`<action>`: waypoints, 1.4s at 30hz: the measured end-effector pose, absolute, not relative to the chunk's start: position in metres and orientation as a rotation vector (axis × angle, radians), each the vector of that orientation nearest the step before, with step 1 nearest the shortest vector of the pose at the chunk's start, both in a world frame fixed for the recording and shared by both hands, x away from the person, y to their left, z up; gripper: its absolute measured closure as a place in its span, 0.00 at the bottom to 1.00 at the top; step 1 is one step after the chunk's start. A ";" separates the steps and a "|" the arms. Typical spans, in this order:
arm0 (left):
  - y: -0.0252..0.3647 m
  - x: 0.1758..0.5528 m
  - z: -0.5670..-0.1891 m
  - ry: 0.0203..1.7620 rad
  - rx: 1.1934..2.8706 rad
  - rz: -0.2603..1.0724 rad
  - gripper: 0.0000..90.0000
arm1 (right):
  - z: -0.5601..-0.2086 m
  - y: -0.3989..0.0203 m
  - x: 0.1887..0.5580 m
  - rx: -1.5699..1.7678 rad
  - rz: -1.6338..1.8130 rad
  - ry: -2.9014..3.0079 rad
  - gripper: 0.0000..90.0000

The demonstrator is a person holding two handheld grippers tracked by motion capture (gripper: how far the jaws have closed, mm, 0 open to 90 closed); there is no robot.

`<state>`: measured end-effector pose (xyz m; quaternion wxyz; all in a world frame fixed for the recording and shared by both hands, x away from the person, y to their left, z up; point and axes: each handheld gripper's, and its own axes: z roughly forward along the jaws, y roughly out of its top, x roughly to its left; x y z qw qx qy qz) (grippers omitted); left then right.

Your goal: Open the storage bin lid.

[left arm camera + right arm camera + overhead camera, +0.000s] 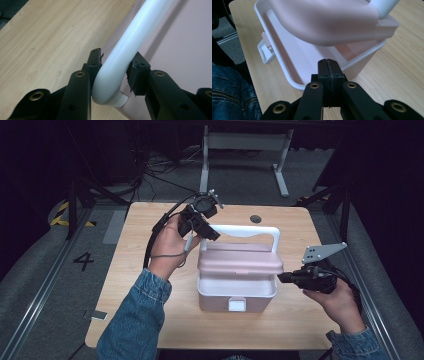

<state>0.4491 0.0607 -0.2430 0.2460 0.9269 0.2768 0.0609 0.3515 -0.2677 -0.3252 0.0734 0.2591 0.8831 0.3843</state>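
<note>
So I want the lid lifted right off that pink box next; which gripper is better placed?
Probably the left gripper: its jaws already clamp the white handle. The right gripper is shut, empty, beside the box.

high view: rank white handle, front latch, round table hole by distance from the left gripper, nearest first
1. White handle: gripped at its left bend by the left gripper.
2. Round table hole: to the gripper's right, toward the table's far edge.
3. Front latch: on the box's near wall, toward the person.
</note>
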 end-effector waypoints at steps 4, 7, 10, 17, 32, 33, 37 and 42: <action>0.061 0.448 -0.244 0.745 2.526 0.157 0.73 | -0.328 -0.264 0.353 0.776 1.163 2.645 1.00; 0.060 0.446 -0.245 0.744 2.540 0.157 0.69 | -0.328 -0.262 0.353 0.773 1.174 2.635 1.00; 0.062 0.444 -0.244 0.745 2.534 0.170 0.66 | -0.328 -0.261 0.353 0.773 1.167 2.628 1.00; 0.073 0.434 -0.237 0.754 2.520 0.207 0.56 | -0.327 -0.262 0.354 0.777 1.192 2.614 1.00; 0.111 0.405 -0.234 0.815 2.508 0.256 0.53 | -0.323 -0.259 0.357 0.768 1.268 2.589 1.00; 0.112 0.403 -0.235 0.816 2.507 0.260 0.53 | -0.323 -0.259 0.358 0.767 1.270 2.585 1.00; 0.117 0.393 -0.236 0.811 2.516 0.272 0.49 | -0.321 -0.259 0.357 0.765 1.283 2.569 1.00; 0.125 0.384 -0.244 0.835 2.556 0.266 0.47 | -0.319 -0.260 0.358 0.767 1.296 2.556 1.00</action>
